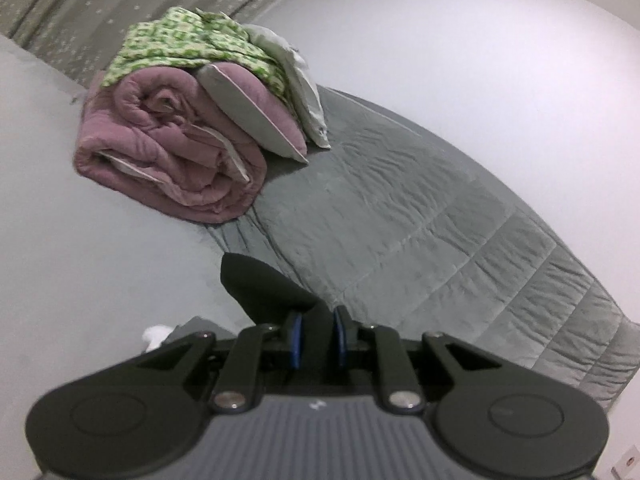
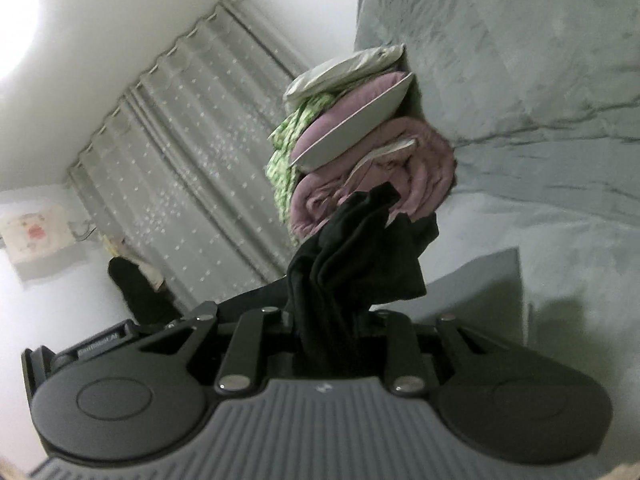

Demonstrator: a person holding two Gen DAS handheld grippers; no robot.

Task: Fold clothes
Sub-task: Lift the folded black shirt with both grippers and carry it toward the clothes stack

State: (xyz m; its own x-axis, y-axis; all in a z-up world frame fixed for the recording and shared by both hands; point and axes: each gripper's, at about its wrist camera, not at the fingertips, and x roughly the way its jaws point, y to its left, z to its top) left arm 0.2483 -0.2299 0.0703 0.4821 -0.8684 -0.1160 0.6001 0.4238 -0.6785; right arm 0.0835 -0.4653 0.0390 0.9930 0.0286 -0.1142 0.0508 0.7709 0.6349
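A black garment (image 1: 260,284) is pinched between the blue pads (image 1: 296,340) of my left gripper (image 1: 318,334), which is shut on it; a fold sticks out up and to the left. In the right wrist view the same kind of black garment (image 2: 352,256) bunches up out of my right gripper (image 2: 336,320), shut on it, and the cloth hides the fingertips. Both grippers hang above a grey quilted bedspread (image 1: 420,216), level with a pile of bedding.
A rolled pink quilt (image 1: 172,160) lies on the bed, topped by a green patterned cloth (image 1: 180,46) and a white pillow (image 1: 304,92). A dotted curtain (image 2: 192,168) hangs behind. A flat grey piece (image 2: 484,280) lies near the right gripper. White walls surround.
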